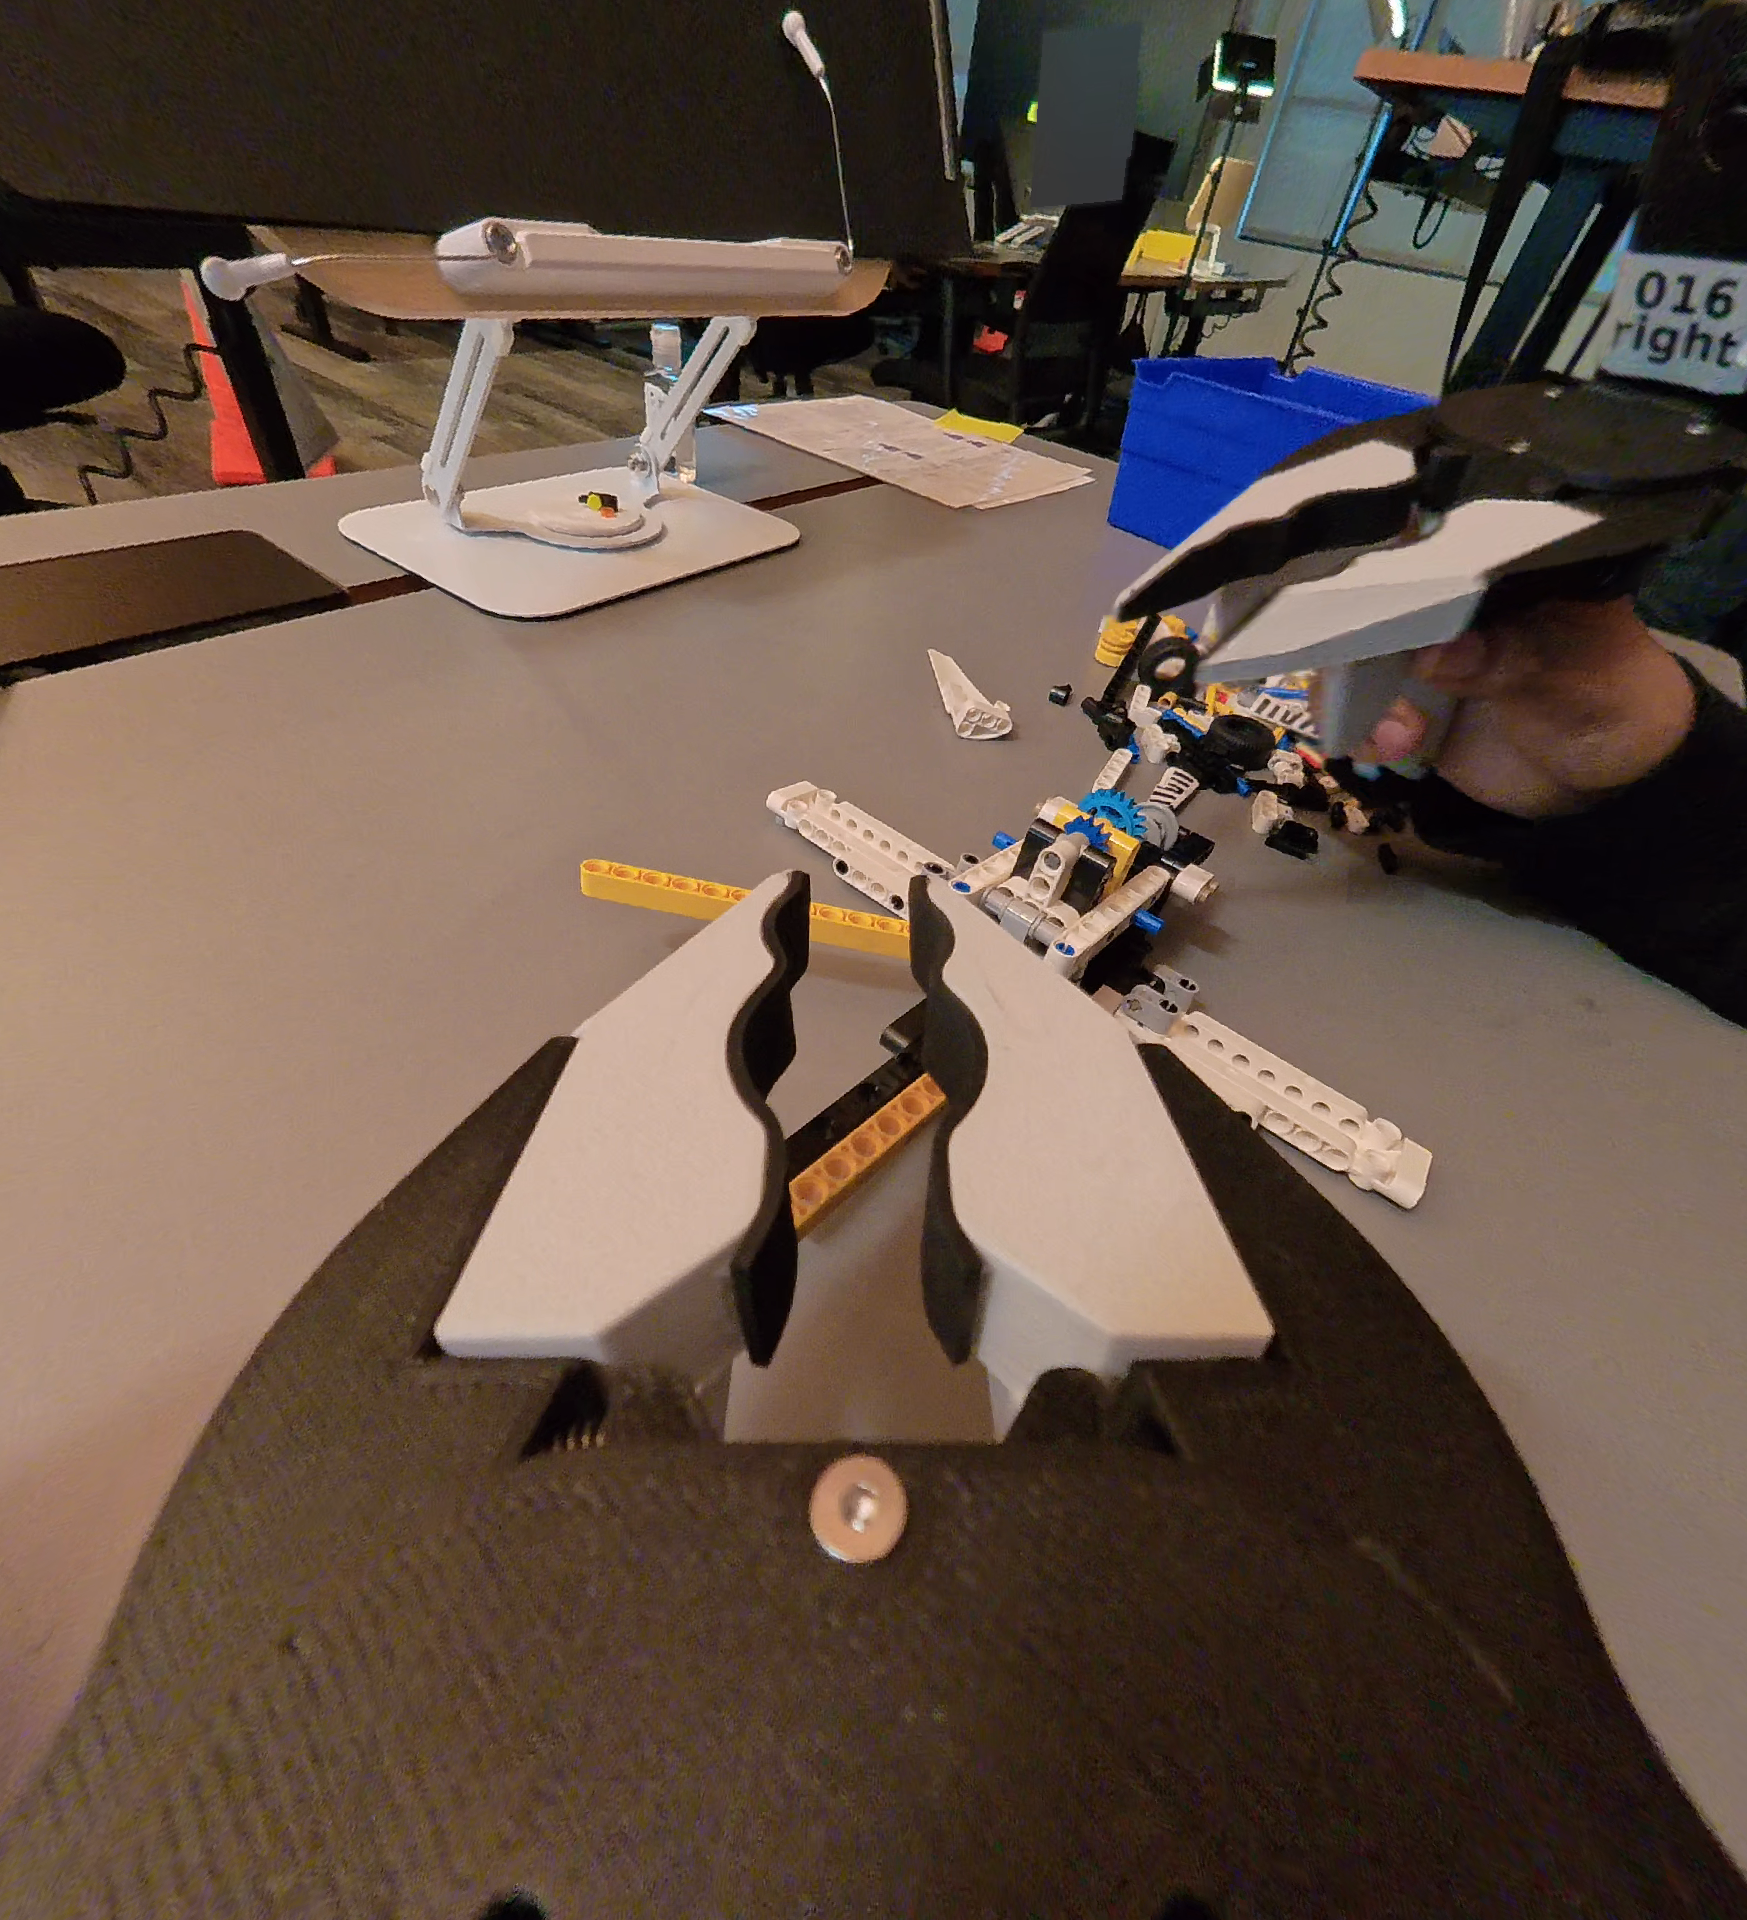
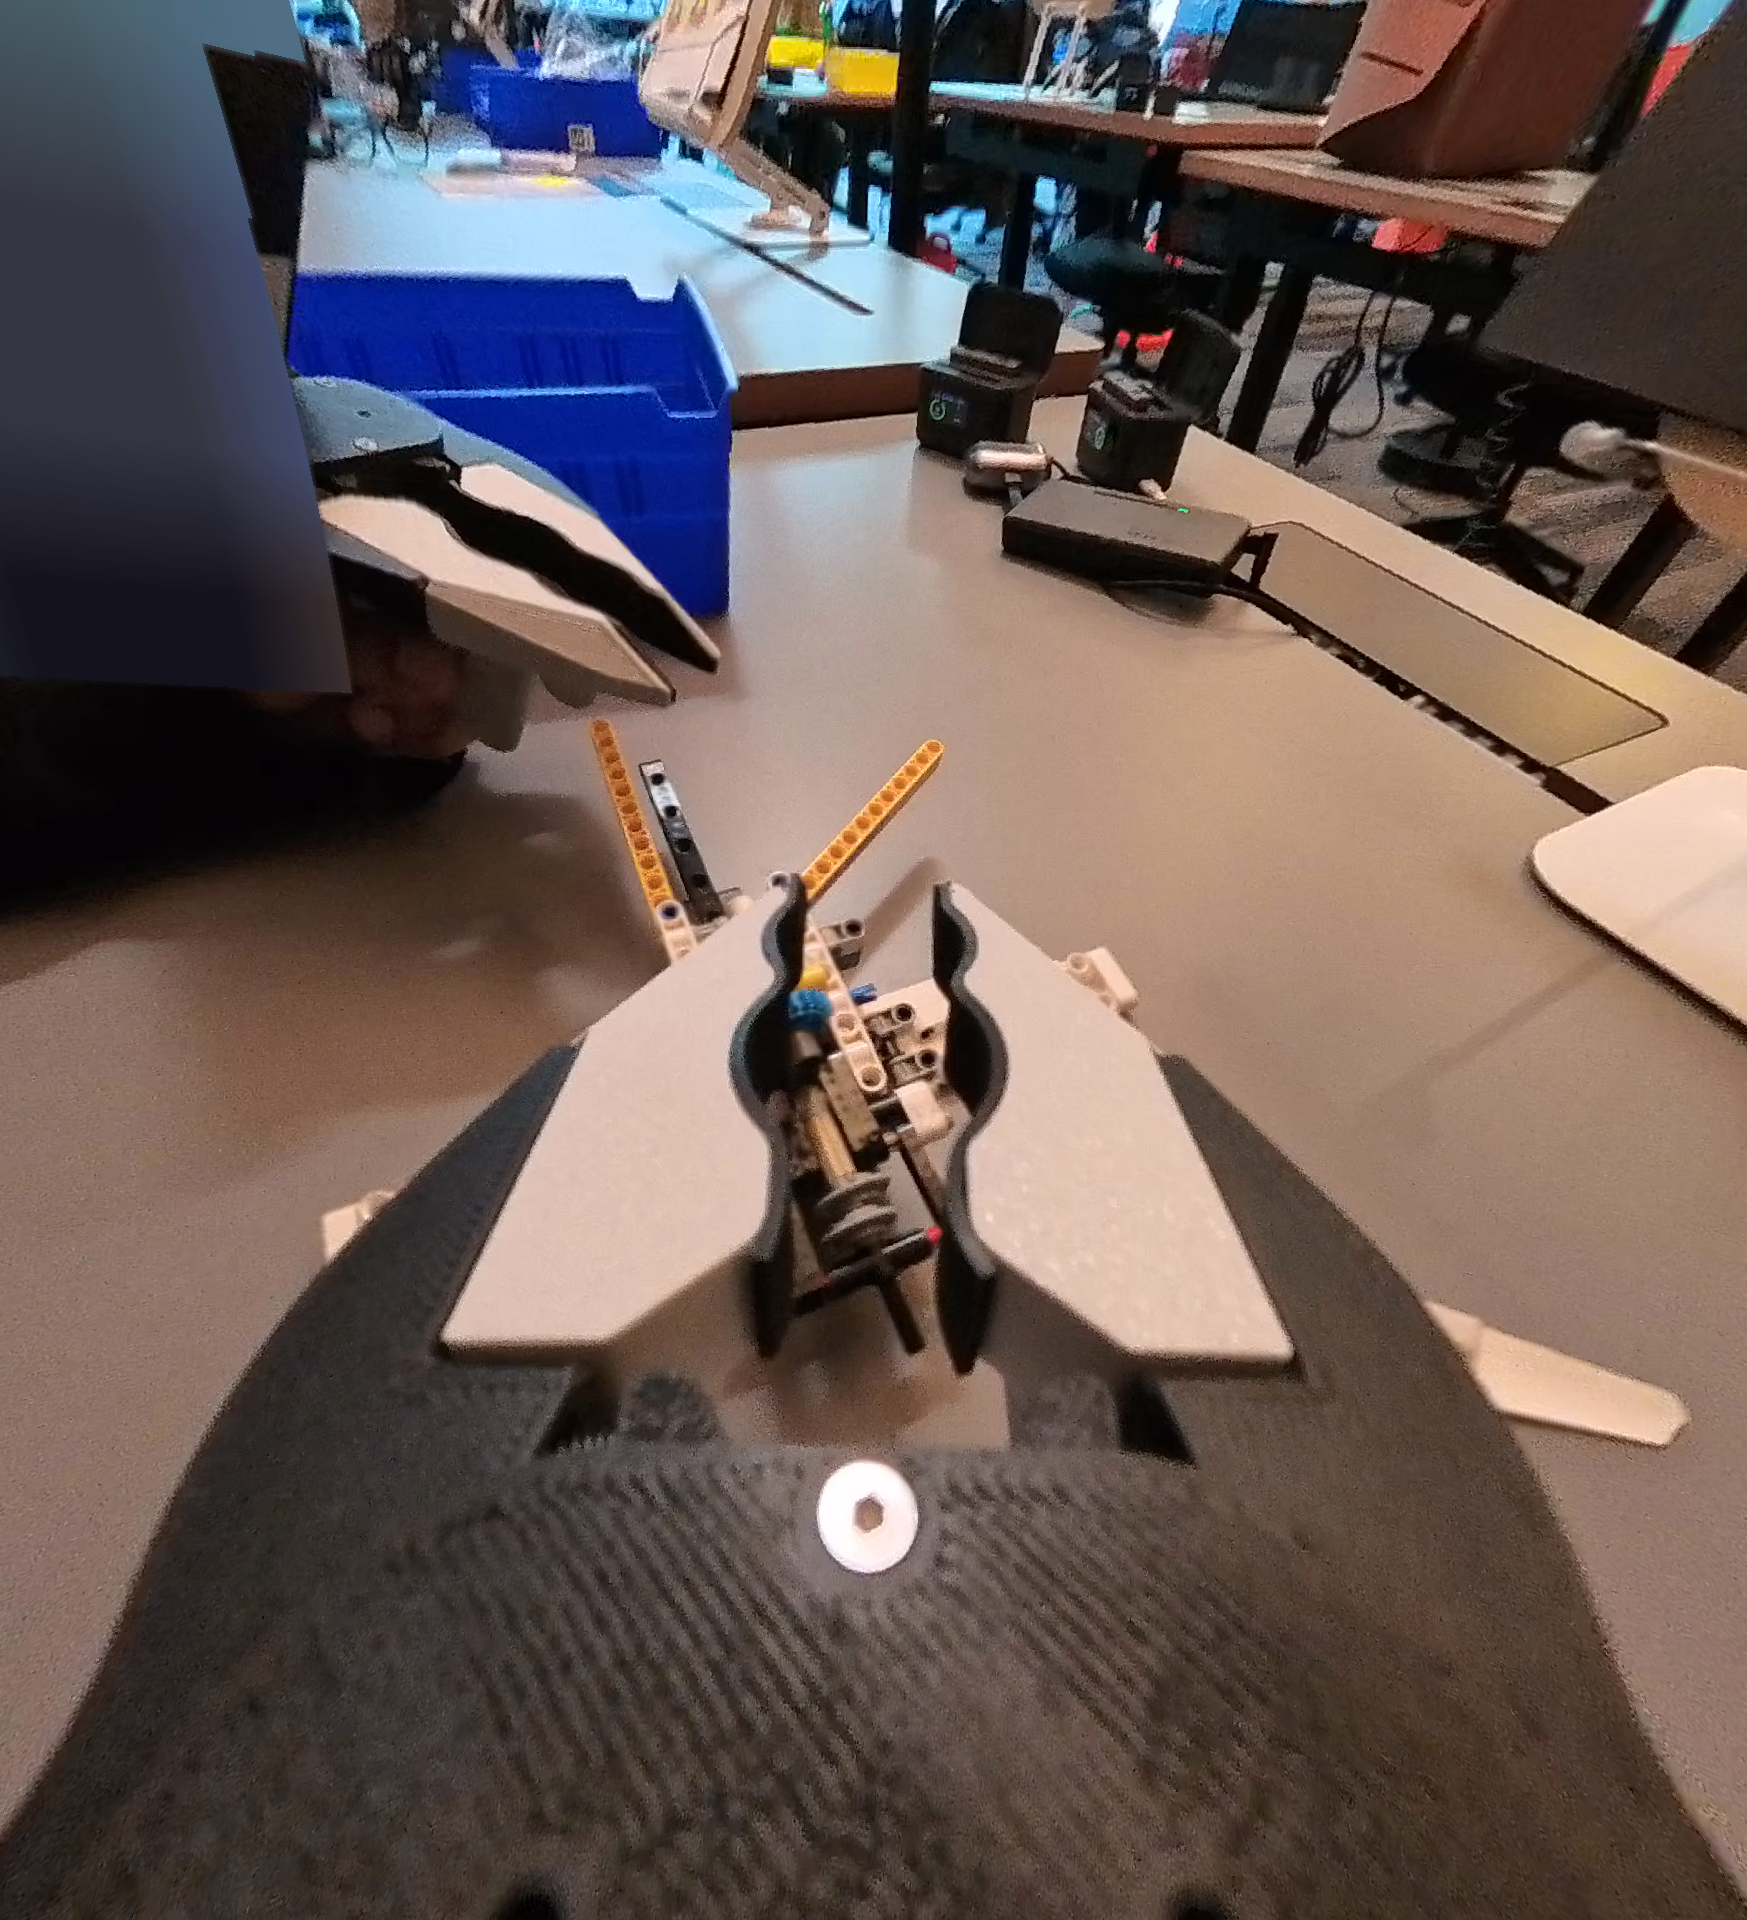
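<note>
My left gripper [image 1: 856, 894] hovers open and empty over the grey table [image 1: 329, 935]. A yellow holed beam [image 1: 661, 888] lies just past its tips. A second yellow beam [image 1: 869, 1143] and a black beam lie under its jaws. My right gripper [image 2: 867, 899] is open and empty above a part-built model [image 2: 848, 1091] with blue gears, without touching it. The model [image 1: 1108, 842] has long white holed beams [image 1: 1295, 1101]. In the left wrist view the right gripper [image 1: 1165, 639] hangs over a pile of loose pieces [image 1: 1222, 727]. The left gripper [image 2: 690, 675] also shows in the right wrist view, off the table.
A blue bin [image 1: 1212, 436] stands at the table's far side, with papers [image 1: 910, 447] beside it. A white stand [image 1: 578, 520] sits at the back. A white wedge piece [image 1: 968, 701] lies alone. Black chargers [image 2: 994, 384] and a black box [image 2: 1118, 525] sit farther off. Tip to tip, the grippers are about 11 cm apart.
</note>
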